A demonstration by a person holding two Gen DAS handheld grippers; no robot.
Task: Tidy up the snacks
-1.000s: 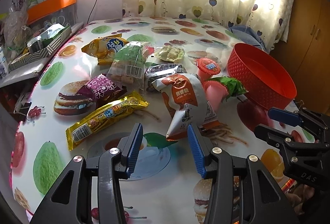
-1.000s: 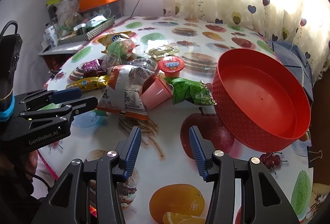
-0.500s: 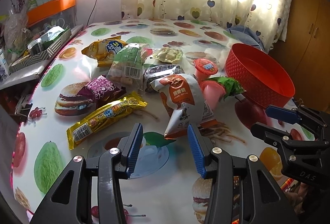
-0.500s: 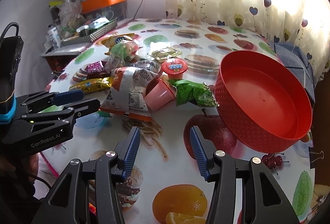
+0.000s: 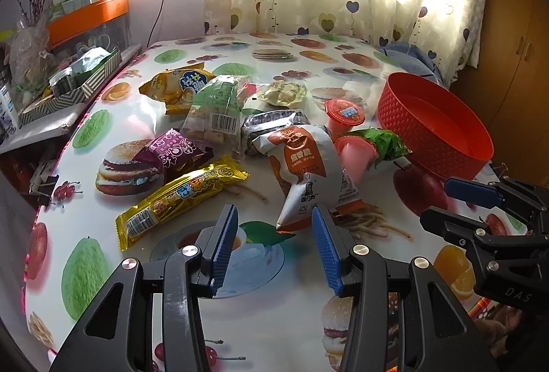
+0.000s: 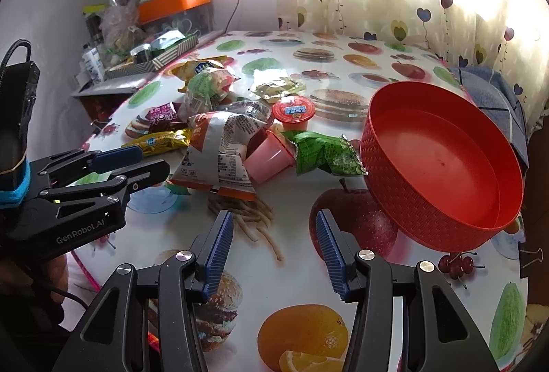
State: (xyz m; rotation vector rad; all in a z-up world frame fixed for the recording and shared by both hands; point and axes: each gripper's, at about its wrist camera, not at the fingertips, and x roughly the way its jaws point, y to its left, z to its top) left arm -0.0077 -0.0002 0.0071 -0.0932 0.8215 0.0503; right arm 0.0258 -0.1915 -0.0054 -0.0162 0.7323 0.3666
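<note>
Table (image 5: pixel 281 331) with fruit-print cover carries everything. Red basket (image 6: pixel 442 166) sits right of the snack pile. Orange-white bag (image 5: pixel 308 173) lies just beyond the left gripper (image 5: pixel 274 245), jaws apart, nothing between them. Right gripper (image 6: pixel 274 248), jaws likewise apart and empty, hovers short of the basket.

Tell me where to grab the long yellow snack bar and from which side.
Take the long yellow snack bar across its narrow width, near the middle, coming down from above with the left tool, which is open, empty and nearest. It lies flat and slanted on the table, its long sides clear, while its far end sits close to the purple packet.
</note>
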